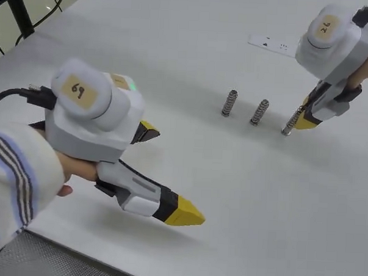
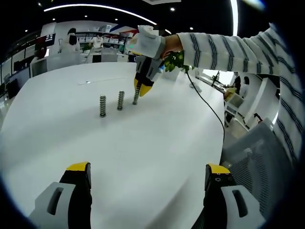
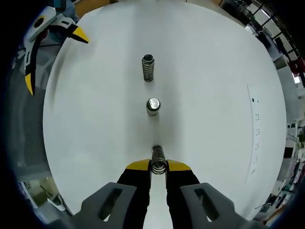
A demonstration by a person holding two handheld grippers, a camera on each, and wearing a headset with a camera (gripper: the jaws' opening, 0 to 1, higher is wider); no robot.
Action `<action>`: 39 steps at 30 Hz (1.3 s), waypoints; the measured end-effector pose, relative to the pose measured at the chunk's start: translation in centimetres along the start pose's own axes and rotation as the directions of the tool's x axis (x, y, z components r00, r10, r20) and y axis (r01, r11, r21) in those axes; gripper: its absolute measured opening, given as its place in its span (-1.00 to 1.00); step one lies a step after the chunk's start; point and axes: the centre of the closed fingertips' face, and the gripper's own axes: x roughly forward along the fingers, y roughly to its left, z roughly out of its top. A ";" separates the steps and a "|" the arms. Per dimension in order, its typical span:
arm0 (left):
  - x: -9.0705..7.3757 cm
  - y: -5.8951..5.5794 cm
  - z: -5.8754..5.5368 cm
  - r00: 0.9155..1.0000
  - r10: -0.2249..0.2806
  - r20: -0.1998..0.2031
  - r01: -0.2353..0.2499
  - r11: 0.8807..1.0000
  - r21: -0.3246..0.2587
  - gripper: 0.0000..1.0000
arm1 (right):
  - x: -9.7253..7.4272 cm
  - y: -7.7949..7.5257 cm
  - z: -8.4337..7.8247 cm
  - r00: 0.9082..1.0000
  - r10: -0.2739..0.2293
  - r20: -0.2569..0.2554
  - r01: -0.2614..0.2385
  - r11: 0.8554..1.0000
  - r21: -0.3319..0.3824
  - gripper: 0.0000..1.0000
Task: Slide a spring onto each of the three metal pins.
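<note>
Left gripper (image 1: 173, 174), 7 o'clock: fingers (image 2: 78, 177) open, empty, above tabletop (image 1: 260, 202). Right gripper (image 3: 158, 166), 2 o'clock: fingers (image 3: 138, 167) closed on one spring (image 3: 157, 155).

Left gripper (image 2: 148, 168): jaws wide apart, yellow tips, nothing between them.
Table (image 2: 143, 138): white and round.
Springs: three standing in a row, the first spring (image 2: 102, 106), the middle spring (image 2: 120, 100) and the last spring (image 2: 136, 95).
Right gripper (image 2: 142, 89): far side, with its yellow tip right at the last spring.
Sleeve (image 2: 224, 47): striped.

On the table (image 1: 176, 40) your three springs (image 1: 259, 112) stand in a row; right tongs (image 3: 158, 166) clasp the rightmost spring (image 1: 291, 122), left tongs (image 2: 148, 169) well apart, nearer you.
</note>
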 end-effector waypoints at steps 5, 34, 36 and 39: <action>-0.2 0.4 -0.5 1.000 0.012 -0.005 -0.012 1.000 -0.013 0.90 | 0.5 0.1 -0.2 1.000 0.009 -0.012 -0.009 1.000 0.001 -0.83; -1.8 0.1 0.5 0.999 0.039 0.032 -0.038 0.999 -0.020 0.88 | -0.7 1.5 -0.6 1.000 -0.014 -0.010 0.014 1.000 0.018 -0.54; -2.0 0.4 1.0 0.998 0.052 0.043 -0.052 0.999 -0.015 0.88 | -1.1 1.6 -0.7 1.000 -0.021 -0.001 0.021 0.999 0.026 -0.52; -2.5 0.9 1.9 0.995 0.070 0.072 -0.070 0.998 -0.005 0.88 | -2.1 1.9 -0.8 0.998 -0.030 0.046 0.027 0.998 0.062 -0.45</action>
